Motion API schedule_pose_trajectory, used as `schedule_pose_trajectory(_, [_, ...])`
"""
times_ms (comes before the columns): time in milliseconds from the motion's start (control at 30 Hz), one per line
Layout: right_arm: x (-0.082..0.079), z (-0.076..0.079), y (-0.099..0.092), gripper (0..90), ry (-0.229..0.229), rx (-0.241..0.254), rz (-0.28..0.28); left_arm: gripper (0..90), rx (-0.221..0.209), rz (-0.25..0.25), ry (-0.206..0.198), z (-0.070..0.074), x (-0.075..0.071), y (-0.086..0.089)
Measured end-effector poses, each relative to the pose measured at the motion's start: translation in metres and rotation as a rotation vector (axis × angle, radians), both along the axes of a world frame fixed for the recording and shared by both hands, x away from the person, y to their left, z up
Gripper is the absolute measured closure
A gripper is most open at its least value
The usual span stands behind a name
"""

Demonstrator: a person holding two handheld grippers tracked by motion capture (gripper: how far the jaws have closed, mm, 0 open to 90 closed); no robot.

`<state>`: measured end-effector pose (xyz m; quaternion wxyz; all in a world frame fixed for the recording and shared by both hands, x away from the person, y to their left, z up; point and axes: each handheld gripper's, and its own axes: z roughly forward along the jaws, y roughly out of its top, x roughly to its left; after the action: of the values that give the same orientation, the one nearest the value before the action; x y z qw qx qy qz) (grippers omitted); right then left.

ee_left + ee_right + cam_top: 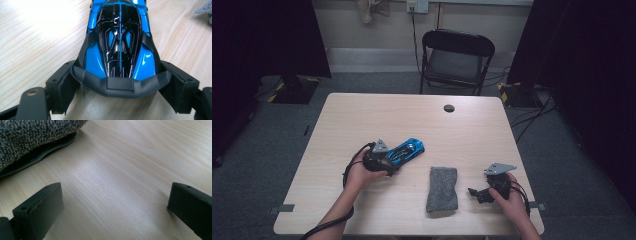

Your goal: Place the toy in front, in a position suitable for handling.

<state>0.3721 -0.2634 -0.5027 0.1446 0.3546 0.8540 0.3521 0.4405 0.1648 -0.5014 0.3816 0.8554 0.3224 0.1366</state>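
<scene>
A blue and black toy car (406, 150) lies on the wooden table (362, 115), left of centre, nose pointing away to the right. My left gripper (384, 164) is at its tail. In the left gripper view the car's (120, 37) black rear wing spans the gap and meets both pads, so the left gripper (120, 73) is shut on it. A folded grey cloth (442, 188) lies near the front edge. My right gripper (475, 193) rests to its right, pointing at it. The right gripper (115, 192) is open over bare wood, with the cloth's edge (30, 140) ahead at upper left.
A black folding chair (457, 55) stands behind the table's far edge. A round cable hole (449, 108) sits near the far side of the tabletop. Dark curtains and cables flank the table on the floor.
</scene>
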Motion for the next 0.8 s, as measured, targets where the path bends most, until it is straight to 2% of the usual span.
schedule_pose_trajectory(467, [-0.002, 0.000, 0.003, 0.0, 0.004, -0.003, 0.004, 24.3, -0.001, 0.001, -0.005, 0.000, -0.001, 0.001])
schedule_pose_trajectory(533, [-0.003, 0.003, 0.006, 0.0, 0.028, -0.015, -0.013, 24.4, -0.003, 0.002, -0.004, 0.000, -0.001, 0.001])
schedule_pose_trajectory(600, [-0.003, 0.005, 0.011, 2.1, 0.046, -0.037, -0.006, 24.5, -0.003, 0.002, -0.004, 0.000, -0.001, 0.001])
schedule_pose_trajectory(667, [-0.004, 0.010, 0.016, 13.2, 0.055, -0.049, 0.004, 24.5, -0.003, 0.002, -0.004, 0.000, -0.001, 0.001])
schedule_pose_trajectory(700, [-0.003, 0.014, 0.020, 15.8, 0.075, -0.048, 0.010, 24.5, -0.003, 0.002, -0.004, 0.000, -0.001, 0.001])
schedule_pose_trajectory(800, [-0.001, 0.025, 0.029, 14.2, 0.115, -0.030, 0.006, 24.5, -0.004, 0.002, -0.004, 0.000, -0.001, 0.001])
